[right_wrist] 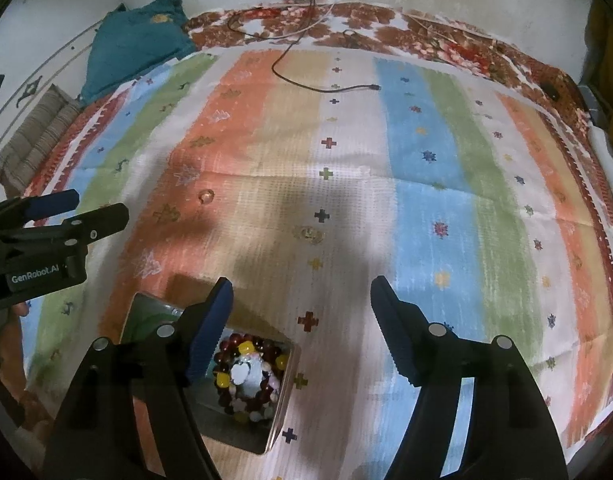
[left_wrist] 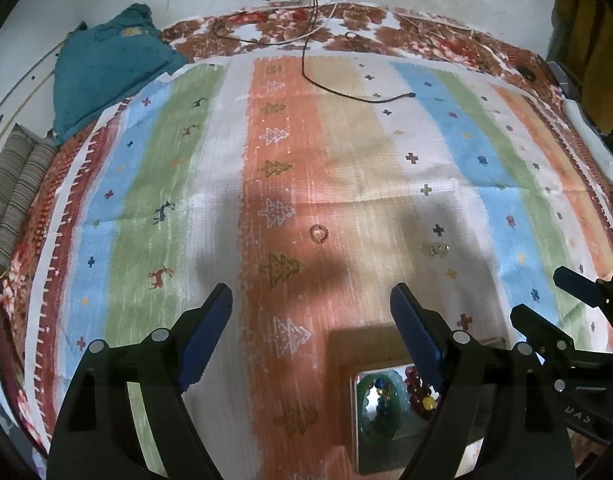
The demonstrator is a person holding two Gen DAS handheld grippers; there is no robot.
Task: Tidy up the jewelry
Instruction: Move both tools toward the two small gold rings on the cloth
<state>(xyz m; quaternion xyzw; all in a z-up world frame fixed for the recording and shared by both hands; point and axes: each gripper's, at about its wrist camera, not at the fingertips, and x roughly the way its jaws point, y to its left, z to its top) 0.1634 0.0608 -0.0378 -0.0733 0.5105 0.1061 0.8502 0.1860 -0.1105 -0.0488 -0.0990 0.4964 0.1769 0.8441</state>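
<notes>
An open metal box (left_wrist: 353,408) lies on the striped cloth just below my left gripper (left_wrist: 311,294); inside are a green oval piece (left_wrist: 376,400) and red beads (left_wrist: 420,396). In the right wrist view the box (right_wrist: 284,396) holds a red and yellow bead bracelet (right_wrist: 246,376), partly behind my right gripper's left finger. A small clear ring (left_wrist: 318,234) (right_wrist: 206,196) and a clear pair of pieces (left_wrist: 435,249) (right_wrist: 308,234) lie loose on the cloth ahead. My right gripper (right_wrist: 302,284) and the left one both stand open with nothing between their fingers.
The striped cloth (left_wrist: 346,152) covers a floral bedspread (left_wrist: 266,28). A black cable (left_wrist: 346,94) ends near the far middle. A teal cloth (left_wrist: 106,68) and a striped cushion (left_wrist: 14,200) lie far left; a white object (left_wrist: 590,140) lies far right.
</notes>
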